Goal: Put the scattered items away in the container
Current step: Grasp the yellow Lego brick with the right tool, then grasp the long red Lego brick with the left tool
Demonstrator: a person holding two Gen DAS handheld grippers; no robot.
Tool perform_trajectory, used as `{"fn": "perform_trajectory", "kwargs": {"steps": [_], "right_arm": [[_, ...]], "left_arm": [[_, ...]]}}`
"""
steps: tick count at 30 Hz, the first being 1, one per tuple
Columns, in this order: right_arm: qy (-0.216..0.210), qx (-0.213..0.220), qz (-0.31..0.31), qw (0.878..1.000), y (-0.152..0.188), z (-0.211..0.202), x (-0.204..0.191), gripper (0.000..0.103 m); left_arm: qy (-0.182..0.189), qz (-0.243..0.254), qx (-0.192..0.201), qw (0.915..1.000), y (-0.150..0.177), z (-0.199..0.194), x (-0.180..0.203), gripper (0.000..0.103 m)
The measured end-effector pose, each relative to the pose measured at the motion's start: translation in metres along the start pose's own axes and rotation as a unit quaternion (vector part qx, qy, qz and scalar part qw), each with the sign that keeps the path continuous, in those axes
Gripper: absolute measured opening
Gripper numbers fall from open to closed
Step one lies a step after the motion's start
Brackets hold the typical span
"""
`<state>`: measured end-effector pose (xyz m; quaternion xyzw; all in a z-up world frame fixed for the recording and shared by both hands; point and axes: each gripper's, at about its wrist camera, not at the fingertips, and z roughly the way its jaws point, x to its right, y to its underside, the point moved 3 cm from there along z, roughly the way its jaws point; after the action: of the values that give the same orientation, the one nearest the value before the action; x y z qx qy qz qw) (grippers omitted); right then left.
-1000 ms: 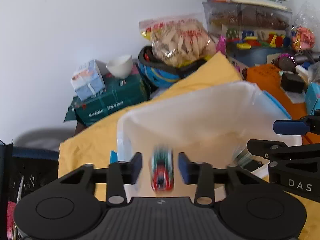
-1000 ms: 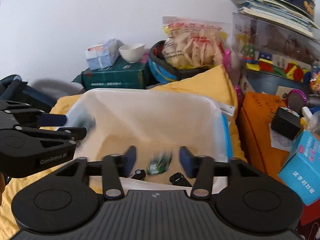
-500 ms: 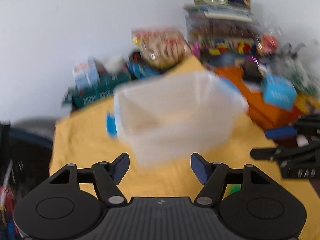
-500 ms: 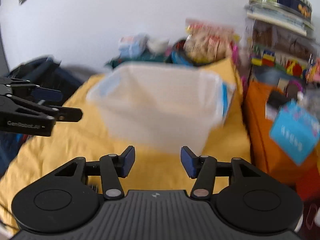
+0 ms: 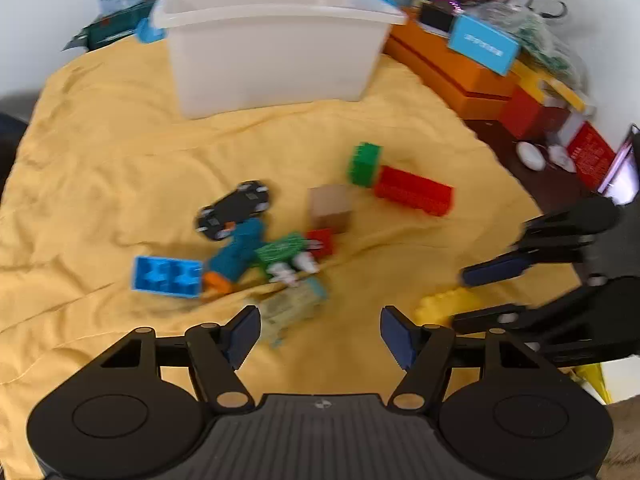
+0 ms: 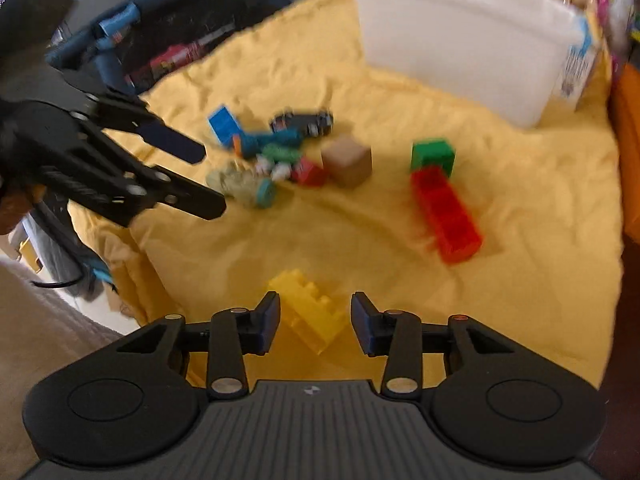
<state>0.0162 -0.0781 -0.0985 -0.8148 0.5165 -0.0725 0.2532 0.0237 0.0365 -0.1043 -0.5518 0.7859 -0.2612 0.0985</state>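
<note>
Both grippers off white bin [image 5: 272, 40], down over yellow cloth. Right gripper [image 6: 316, 322] jaws closing, yellow brick [image 6: 310, 312] between, untouched. Left gripper [image 5: 320, 334] jaws wide, empty. Brick light, stiff, slick: pinch flat sides.

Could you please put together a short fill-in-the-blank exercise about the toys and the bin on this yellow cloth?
1. The brick lying between the fingers of the right hand-held gripper is ____ in colour.
2. The green block touches one end of the long ____ brick.
3. The white container stands on a ____ cloth.
4. The black toy car lies ____ the container, on the cloth.

Missing words: yellow; red; yellow; outside
</note>
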Motion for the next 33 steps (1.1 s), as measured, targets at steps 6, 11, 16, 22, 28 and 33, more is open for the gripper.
{"fn": "perform_trajectory", "kwargs": {"steps": [6, 11, 16, 22, 28, 33], "right_arm": [[-0.055, 0.048, 0.126, 0.989, 0.007, -0.017, 0.027, 0.042], [-0.069, 0.035, 0.189, 0.979, 0.015, 0.001, 0.047, 0.043], [-0.084, 0.014, 0.134, 0.987, 0.022, 0.000, 0.020, 0.044], [-0.018, 0.047, 0.063, 0.997, 0.019, -0.010, -0.001, 0.037], [0.169, 0.096, 0.031, 0.981, 0.016, -0.028, 0.015, 0.032], [0.144, 0.078, 0.082, 0.983, 0.037, -0.031, 0.024, 0.033]], "left_arm": [[0.002, 0.032, 0.013, 0.9994, -0.005, 0.000, 0.024, 0.070], [-0.005, 0.036, 0.004, 0.9993, -0.006, 0.007, 0.026, 0.070], [-0.003, 0.037, -0.002, 0.9993, -0.006, 0.008, 0.022, 0.070], [0.002, 0.035, -0.002, 0.9994, -0.022, 0.016, 0.018, 0.070], [0.036, 0.070, -0.001, 0.9969, -0.063, 0.037, 0.044, 0.070], [0.042, 0.209, -0.015, 0.9769, -0.087, 0.059, 0.072, 0.070]]}}
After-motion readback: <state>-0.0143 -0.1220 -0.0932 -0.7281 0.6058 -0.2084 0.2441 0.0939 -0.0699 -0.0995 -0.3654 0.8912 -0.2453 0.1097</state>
